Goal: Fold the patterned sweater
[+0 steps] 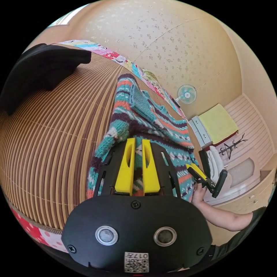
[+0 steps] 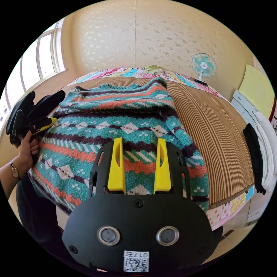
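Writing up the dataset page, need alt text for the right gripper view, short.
A teal, orange and purple patterned sweater lies spread on a bed's striped slatted mat, with the right gripper hovering over its lower part, yellow jaws apart. At the left edge, a hand holds the left gripper at the sweater's side; a fan stands by the far wall.

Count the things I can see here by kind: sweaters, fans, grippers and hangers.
Sweaters: 1, the patterned sweater
Fans: 1, the fan
Grippers: 2, the left gripper and the right gripper
Hangers: 1, the hanger
Total: 5
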